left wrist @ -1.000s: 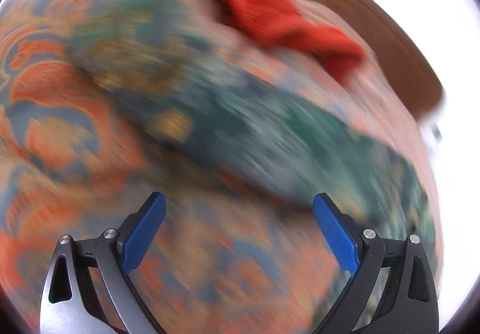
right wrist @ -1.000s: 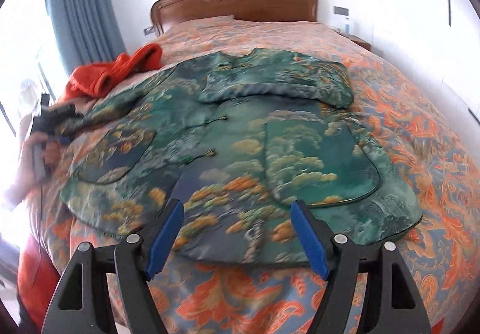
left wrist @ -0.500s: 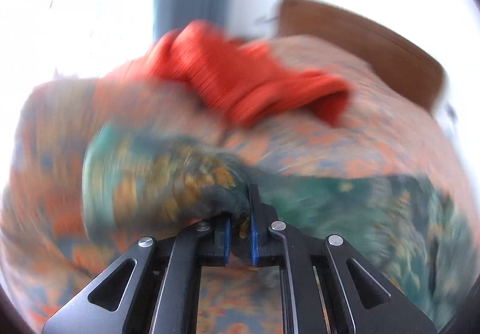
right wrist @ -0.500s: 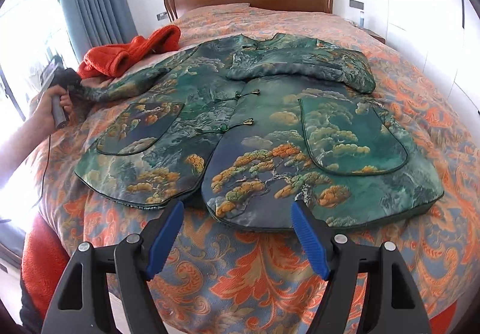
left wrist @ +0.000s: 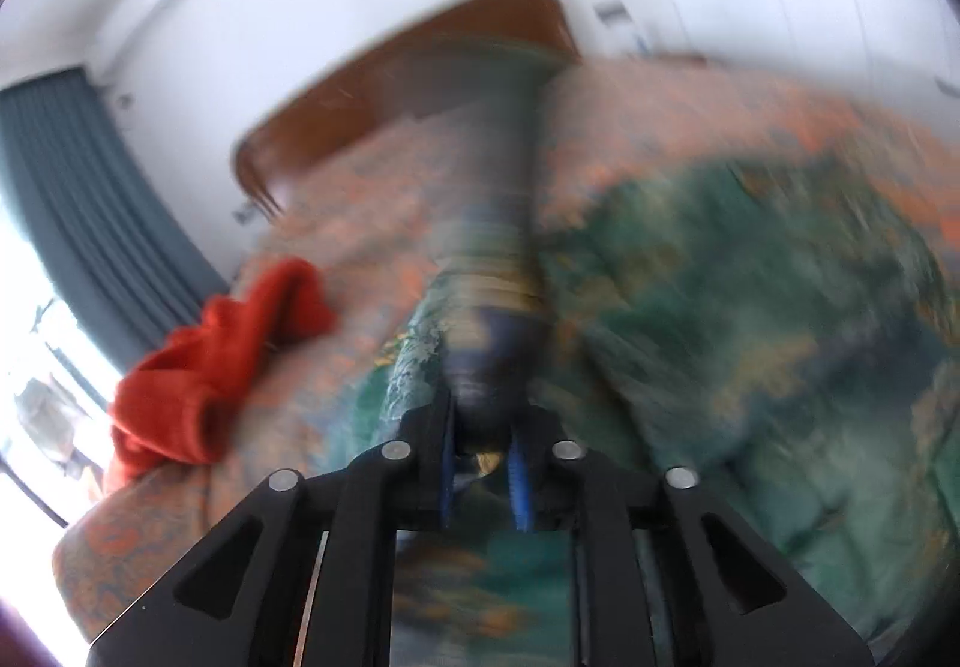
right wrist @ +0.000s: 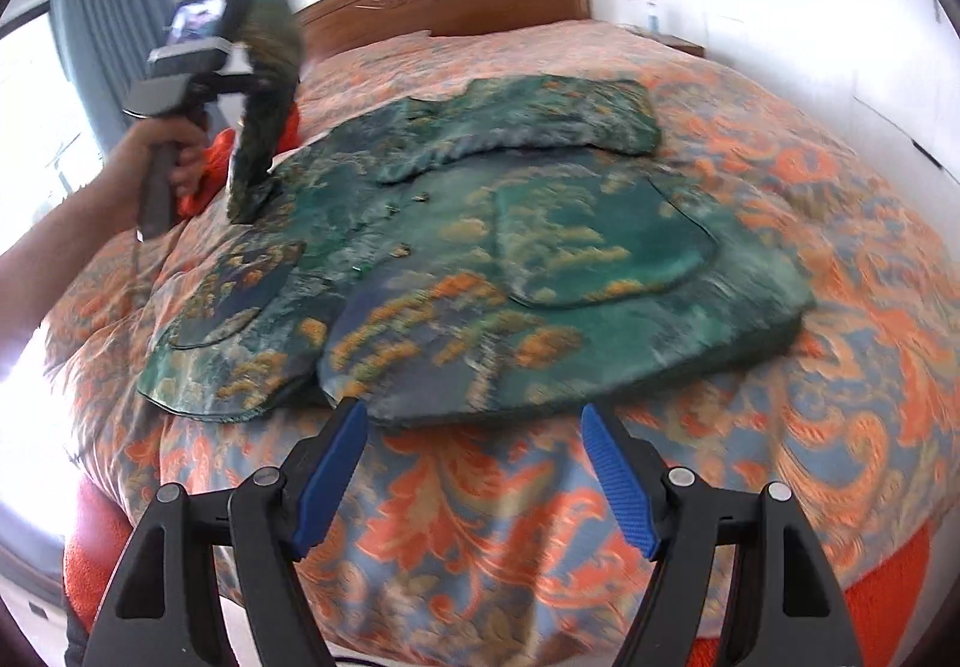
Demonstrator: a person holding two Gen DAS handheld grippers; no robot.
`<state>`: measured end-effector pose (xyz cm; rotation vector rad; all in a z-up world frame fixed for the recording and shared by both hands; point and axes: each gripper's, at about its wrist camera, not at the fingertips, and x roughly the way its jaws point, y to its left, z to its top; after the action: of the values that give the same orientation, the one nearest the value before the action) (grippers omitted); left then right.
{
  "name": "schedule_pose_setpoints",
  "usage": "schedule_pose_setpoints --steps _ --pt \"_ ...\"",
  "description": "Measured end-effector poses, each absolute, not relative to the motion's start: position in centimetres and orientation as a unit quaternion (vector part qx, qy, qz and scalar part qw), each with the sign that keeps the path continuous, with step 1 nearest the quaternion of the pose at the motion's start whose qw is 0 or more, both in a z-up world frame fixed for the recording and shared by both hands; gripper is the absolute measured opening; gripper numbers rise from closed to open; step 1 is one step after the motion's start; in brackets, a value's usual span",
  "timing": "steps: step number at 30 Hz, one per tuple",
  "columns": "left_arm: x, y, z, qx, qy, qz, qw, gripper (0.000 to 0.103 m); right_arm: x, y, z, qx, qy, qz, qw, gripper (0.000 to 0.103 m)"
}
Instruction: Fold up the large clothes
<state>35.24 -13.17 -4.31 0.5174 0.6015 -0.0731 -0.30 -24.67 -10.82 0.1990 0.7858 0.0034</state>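
Two grippers are in play. The left gripper [left wrist: 480,478] has its jaws squeezed together on the end of one sleeve [right wrist: 264,127] of the green jacket [right wrist: 480,271]. The sleeve is lifted up off the bed [right wrist: 840,259] and hangs in the air, while the rest of the jacket lies flat on the orange and blue bedspread. In the left wrist view the sleeve looks like a blurry tube going up from the jaws, so its exact shape there is hard to tell.

The right gripper [right wrist: 474,478] has its jaws wide apart and holds nothing. It hovers near the bottom edge of the jacket, at the foot of the bed, not touching the cloth.

The other sleeve already lies folded across the top of the jacket, near the collar. So I think the step in hand is folding this sleeve in, and the job is only partly done.

Next, the raised sleeve likely needs to go across the chest of the jacket and be laid down flat, without pulling the body of the jacket out of place. Then the left jaws can let go.

An orange sweater [left wrist: 210,361] lies bunched just beside the jacket, near the left hand [right wrist: 174,151]. A wooden headboard [right wrist: 456,1] stands behind.
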Motion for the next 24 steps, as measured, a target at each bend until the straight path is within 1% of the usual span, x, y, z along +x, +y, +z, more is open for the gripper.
schedule_pose_setpoints --steps 1,4,6,8,10,12,14,16,20,21,24 --pt "35.5 -14.0 -5.9 0.258 0.313 -0.042 0.913 0.025 -0.5 -25.1 -11.1 0.101 0.385 -0.004 0.917 0.076" --pt "35.1 -15.3 -10.2 0.272 0.364 -0.049 0.890 0.037 -1.1 -26.5 -11.8 0.112 0.395 -0.019 0.912 0.076" --pt "33.9 -14.4 -11.3 0.253 0.378 -0.064 0.888 0.064 -1.3 -27.3 -11.9 0.116 0.398 -0.024 0.910 0.076" --pt "32.0 -13.1 -11.3 0.227 0.385 -0.072 0.892 0.075 -0.9 -28.0 -11.5 0.113 0.397 -0.025 0.911 0.076" --pt "30.0 -11.0 -11.0 0.205 0.386 -0.081 0.896 0.077 0.1 -28.3 -10.6 0.103 0.391 -0.020 0.915 0.076" --pt "28.4 -9.3 -11.0 0.193 0.379 -0.079 0.902 0.084 2.4 -28.3 -9.1 0.109 0.380 0.003 0.919 0.076" --pt "26.6 -8.3 -11.0 0.191 0.368 -0.069 0.907 0.087 5.6 -28.5 -8.0 0.143 0.374 0.044 0.915 0.076" --pt "25.7 -6.8 -11.5 0.191 0.365 -0.055 0.910 0.087 11.1 -28.3 -7.3 0.192 0.378 0.093 0.901 0.076" --pt "24.2 -4.5 -11.7 0.151 0.380 -0.044 0.912 0.087 22.0 -26.9 -8.7 0.251 0.406 0.135 0.868 0.076" --pt "24.2 -4.1 -11.6 0.138 0.382 -0.043 0.913 0.087 25.5 -26.3 -9.8 0.269 0.420 0.133 0.856 0.076" --pt "23.2 -2.7 -11.2 0.118 0.382 -0.041 0.916 0.087 31.1 -25.1 -12.3 0.286 0.448 0.103 0.841 0.075"
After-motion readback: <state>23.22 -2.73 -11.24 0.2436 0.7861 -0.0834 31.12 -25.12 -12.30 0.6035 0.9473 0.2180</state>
